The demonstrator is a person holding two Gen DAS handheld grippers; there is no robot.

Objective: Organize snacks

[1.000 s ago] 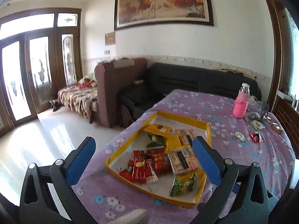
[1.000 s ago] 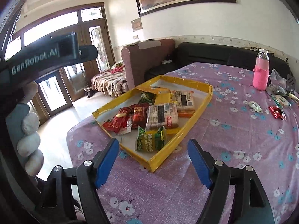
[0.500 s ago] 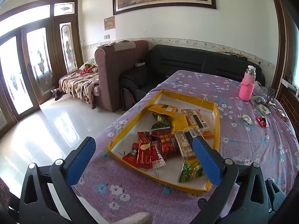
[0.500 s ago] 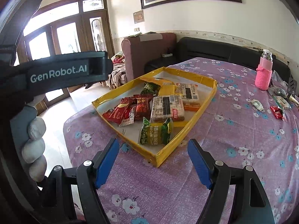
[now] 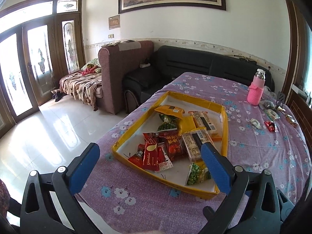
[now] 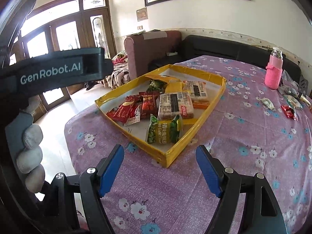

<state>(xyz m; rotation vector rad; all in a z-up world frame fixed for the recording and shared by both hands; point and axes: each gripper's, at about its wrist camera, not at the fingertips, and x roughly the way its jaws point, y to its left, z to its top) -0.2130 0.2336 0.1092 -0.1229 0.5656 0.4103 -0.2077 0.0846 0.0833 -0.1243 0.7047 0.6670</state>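
A shallow yellow tray [image 5: 225,128] [image 6: 210,107] lies on the purple flowered tablecloth and holds several snack packs: red packets [image 5: 151,156] [image 6: 134,107], a green pea pack [image 5: 196,174] [image 6: 164,130], clear cracker packs [image 5: 193,144] [image 6: 174,104] and orange packs [image 5: 169,109]. My left gripper [image 5: 150,165] is open and empty, near the tray's near left corner. My right gripper [image 6: 159,167] is open and empty, just short of the tray's near corner.
A pink bottle [image 5: 256,90] [image 6: 274,71] stands at the far right of the table. Loose wrapped sweets [image 5: 271,125] [image 6: 288,111] lie near it. Sofas [image 5: 187,66] stand beyond the table; tiled floor [image 5: 48,128] lies left. The left gripper's body [image 6: 58,72] fills the right wrist view's left.
Both grippers have risen and tilted down a little, so the tray sits lower and closer in both views. Both stay open.
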